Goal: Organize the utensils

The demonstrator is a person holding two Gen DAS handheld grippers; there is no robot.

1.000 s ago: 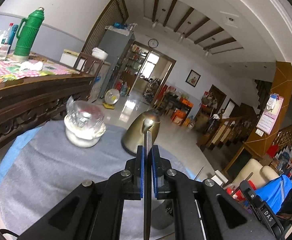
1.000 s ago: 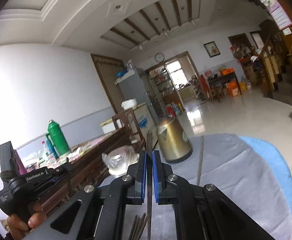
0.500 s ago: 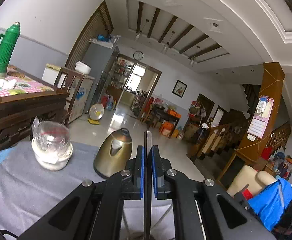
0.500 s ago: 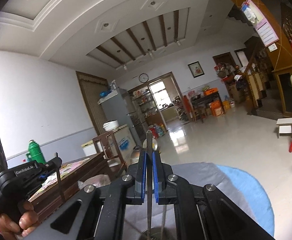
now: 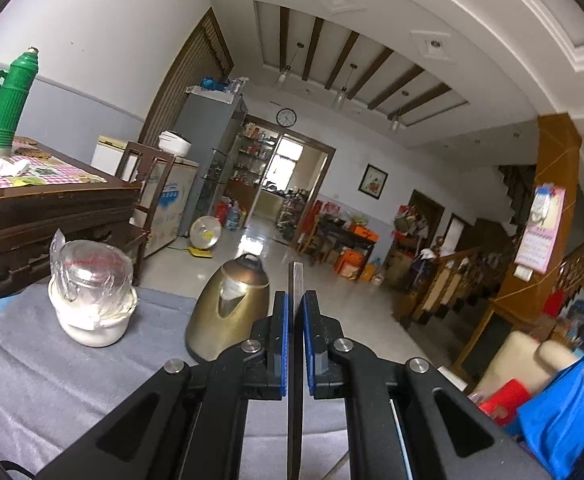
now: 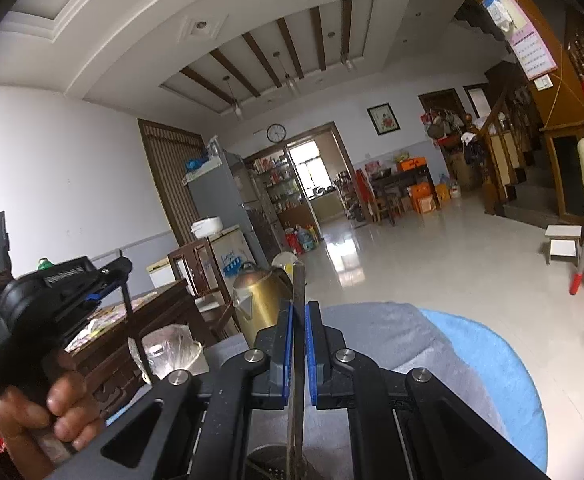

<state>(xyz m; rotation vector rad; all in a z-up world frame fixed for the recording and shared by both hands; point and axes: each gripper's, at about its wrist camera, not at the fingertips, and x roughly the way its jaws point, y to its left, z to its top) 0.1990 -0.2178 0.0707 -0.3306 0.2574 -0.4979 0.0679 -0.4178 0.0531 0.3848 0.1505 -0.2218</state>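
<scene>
Utensils, thin, stiff, light and probably slippery metal, stand clamped upright mid-shaft, one in the left gripper [image 5: 295,320], one in the right gripper [image 6: 299,328], above the grey-clothed counter [image 5: 51,380].

On the table [image 5: 51,380] the kettle [image 5: 231,308] stands at the far edge, and a wrapped jar [image 5: 91,300] stands to its left, apart from it. Behind the jar, further left, is a wooden sideboard [image 5: 43,216], and a thermos [image 5: 9,100] stands on it. The left hand-held gripper [image 5: 295,320] is before the kettle, a little to its right. In the right wrist view, the right hand-held gripper [image 6: 299,332] is also before the kettle, with the left one at its left side
</scene>
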